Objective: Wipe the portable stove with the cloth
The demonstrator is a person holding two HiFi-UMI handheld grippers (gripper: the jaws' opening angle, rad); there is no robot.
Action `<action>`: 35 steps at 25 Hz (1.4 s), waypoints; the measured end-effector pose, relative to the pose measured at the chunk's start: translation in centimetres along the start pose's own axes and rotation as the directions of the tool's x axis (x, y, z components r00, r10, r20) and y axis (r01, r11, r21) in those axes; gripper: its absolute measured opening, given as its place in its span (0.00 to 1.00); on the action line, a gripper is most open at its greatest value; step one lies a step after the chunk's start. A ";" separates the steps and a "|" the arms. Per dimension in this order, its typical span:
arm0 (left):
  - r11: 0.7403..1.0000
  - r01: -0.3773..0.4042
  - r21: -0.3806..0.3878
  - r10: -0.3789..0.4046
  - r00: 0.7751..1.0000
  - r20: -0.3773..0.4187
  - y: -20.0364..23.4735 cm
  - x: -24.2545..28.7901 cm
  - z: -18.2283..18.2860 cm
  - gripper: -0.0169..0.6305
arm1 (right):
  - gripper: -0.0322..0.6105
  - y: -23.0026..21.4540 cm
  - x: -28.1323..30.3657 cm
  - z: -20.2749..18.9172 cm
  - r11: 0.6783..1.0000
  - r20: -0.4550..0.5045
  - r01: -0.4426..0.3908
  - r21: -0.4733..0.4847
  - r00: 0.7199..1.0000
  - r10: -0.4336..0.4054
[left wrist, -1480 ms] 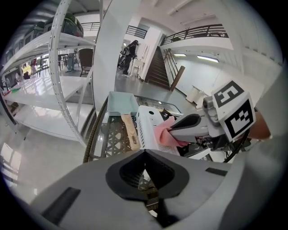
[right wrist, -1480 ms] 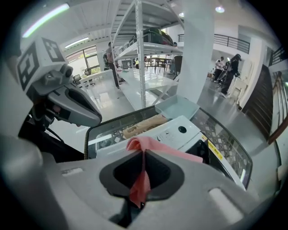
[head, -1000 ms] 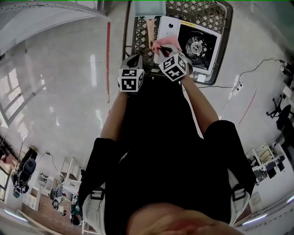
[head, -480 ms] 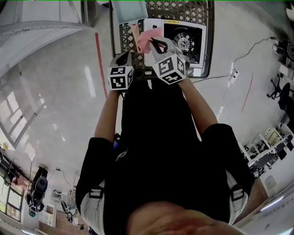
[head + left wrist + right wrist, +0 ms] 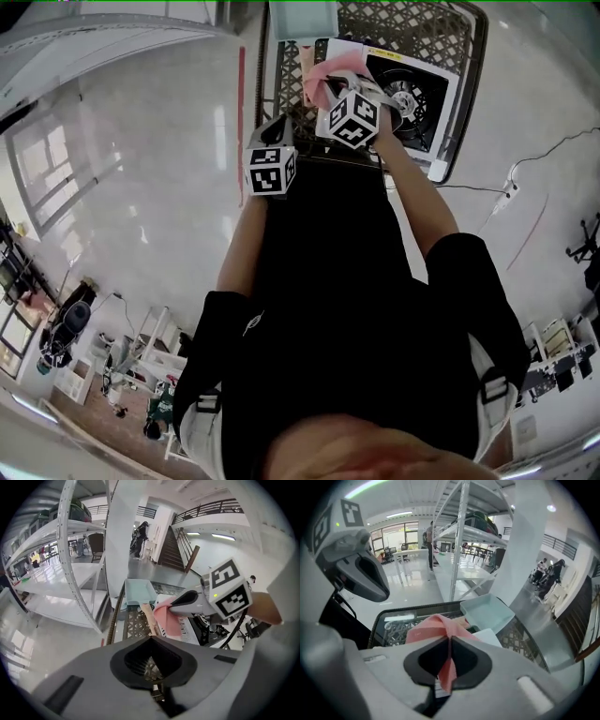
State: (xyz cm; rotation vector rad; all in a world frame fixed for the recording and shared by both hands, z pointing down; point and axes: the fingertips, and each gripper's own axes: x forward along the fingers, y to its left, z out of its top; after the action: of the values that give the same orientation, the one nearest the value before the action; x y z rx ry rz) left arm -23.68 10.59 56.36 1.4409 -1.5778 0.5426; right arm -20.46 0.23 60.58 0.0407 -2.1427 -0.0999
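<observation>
A pink cloth (image 5: 437,626) is pinched between the closed jaws of the right gripper (image 5: 450,640), with one fold bunched above the jaw tips and a strip hanging down below them. In the head view this cloth is seen at the far end of the scene, held over the left part of the white portable stove (image 5: 442,105), just left of its round burner (image 5: 410,94); whether the cloth touches the stove's surface cannot be told. The stove is set in a black lattice basket (image 5: 281,70), toward its right side, and a pale teal tray (image 5: 302,19) is placed at the basket's far left corner. The left gripper (image 5: 151,638) is held nearer to the person and to the left of the right one, at the near edge of the basket; its jaws are pressed together with nothing caught between them, and only the lattice is glimpsed through the gap behind the tips. From the left gripper view the right gripper is seen to the right and farther away, with the cloth drooping from its jaws in front of the stove's white panel. A white metal shelf rack (image 5: 70,550) is seen at the left, beyond the basket.
</observation>
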 end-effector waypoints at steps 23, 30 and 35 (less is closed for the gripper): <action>0.988 0.068 0.135 -0.057 0.995 -0.081 -10.5 4.1 0.0 0.03 | 0.08 -3.4 -3.3 -8.4 0.957 -0.019 0.076 0.279 0.997 -0.074; 0.982 0.084 0.170 -0.069 0.993 -0.094 -12.3 5.0 0.3 0.03 | 0.08 -3.9 -4.9 -9.5 0.966 0.007 0.075 0.248 0.997 -0.079; 0.975 0.099 0.200 -0.080 0.992 -0.100 -13.7 5.4 0.7 0.03 | 0.08 -3.7 -5.9 -10.2 0.970 0.040 0.054 0.237 0.997 -0.066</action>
State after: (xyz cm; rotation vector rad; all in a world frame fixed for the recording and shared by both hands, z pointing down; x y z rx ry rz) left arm -10.52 4.03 57.16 1.6092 -1.4101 0.7245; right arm -8.77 -3.62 60.82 0.2440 -2.1913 0.1200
